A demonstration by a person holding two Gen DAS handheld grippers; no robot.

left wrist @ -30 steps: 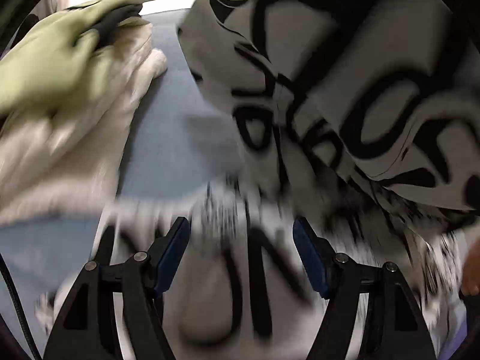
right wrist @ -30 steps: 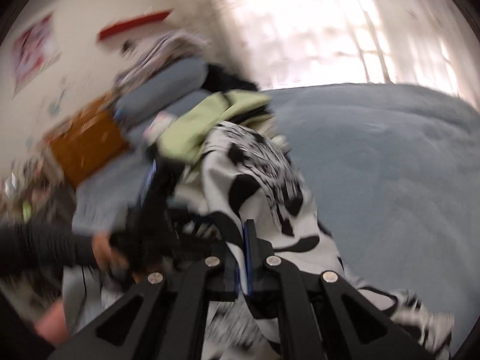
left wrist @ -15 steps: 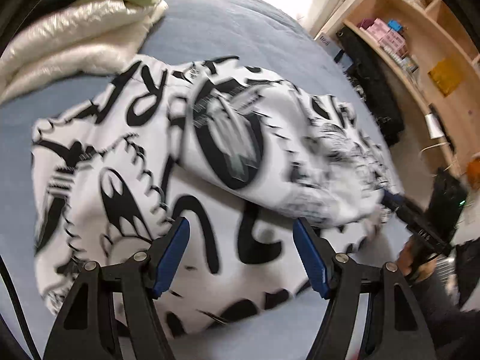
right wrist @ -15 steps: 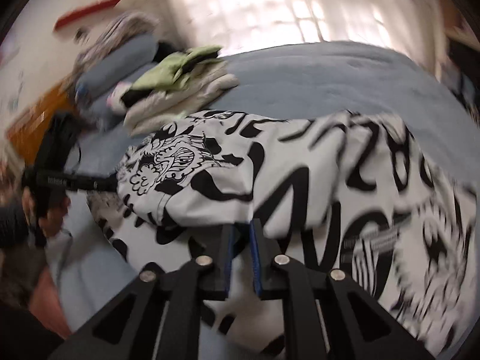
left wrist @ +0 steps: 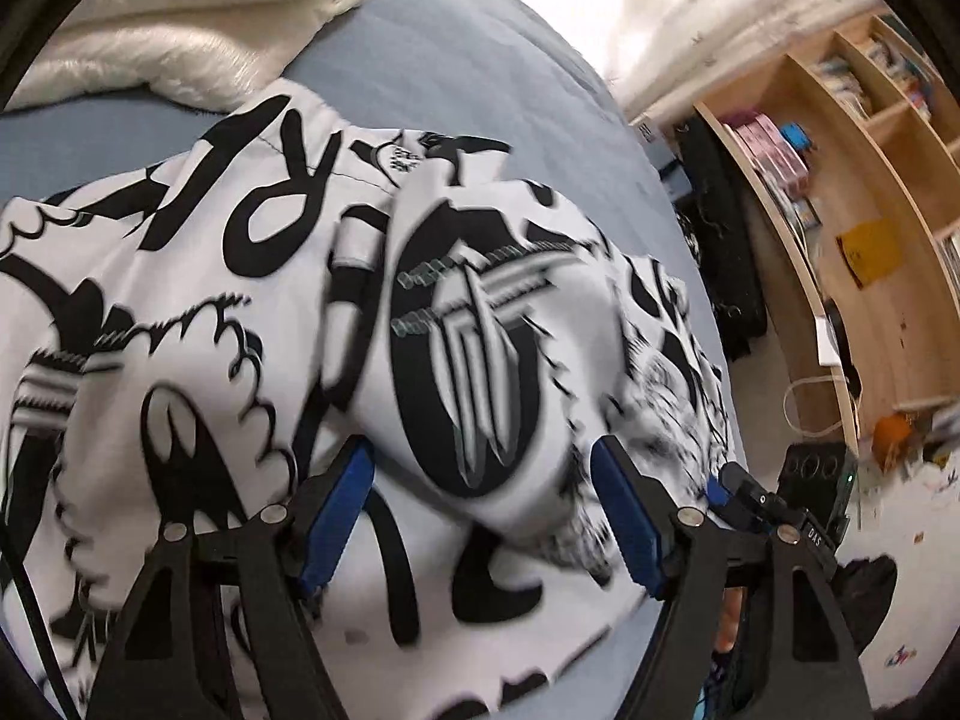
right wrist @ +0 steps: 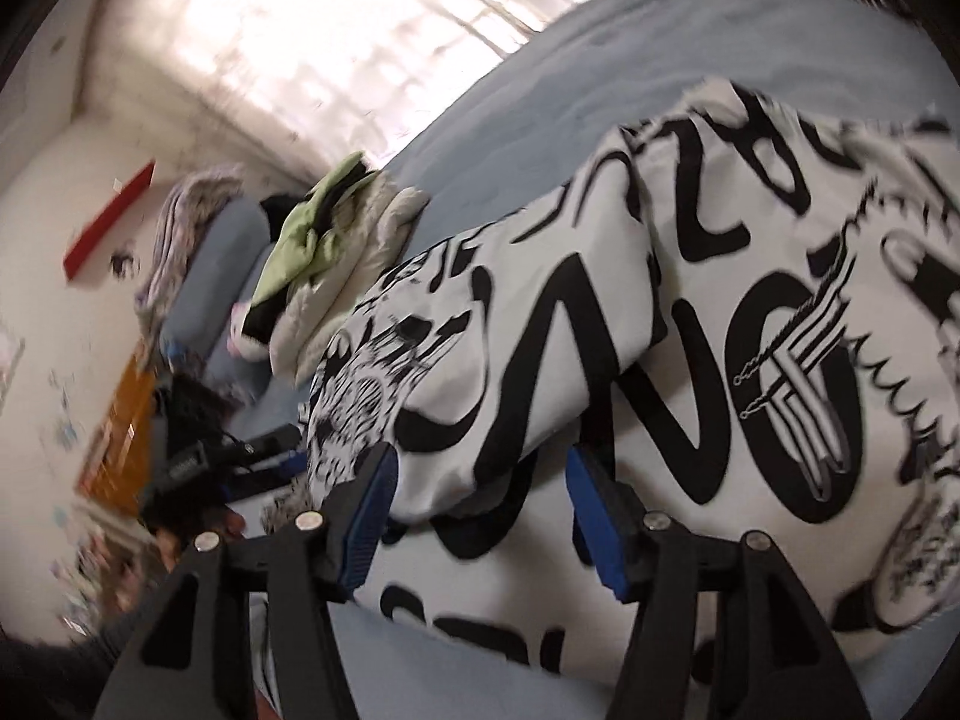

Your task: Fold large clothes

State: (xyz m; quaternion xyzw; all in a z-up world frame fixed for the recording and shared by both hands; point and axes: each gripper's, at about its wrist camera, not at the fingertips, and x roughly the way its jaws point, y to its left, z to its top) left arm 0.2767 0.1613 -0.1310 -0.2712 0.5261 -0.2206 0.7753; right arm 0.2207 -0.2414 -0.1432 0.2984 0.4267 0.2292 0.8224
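Black-and-white printed garment lies folded over on the blue bed, near a pile of folded clothes. Left claw and right claw are opening at its edge, pads clear of the cloth.

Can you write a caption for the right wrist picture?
Right gripper opening above the black-and-white printed garment lying folded on the blue bed.

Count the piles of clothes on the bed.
2: the black-and-white printed garment spread in front of both tools, and a stack of cream and green clothes behind it, near the pillow. More may be hidden.
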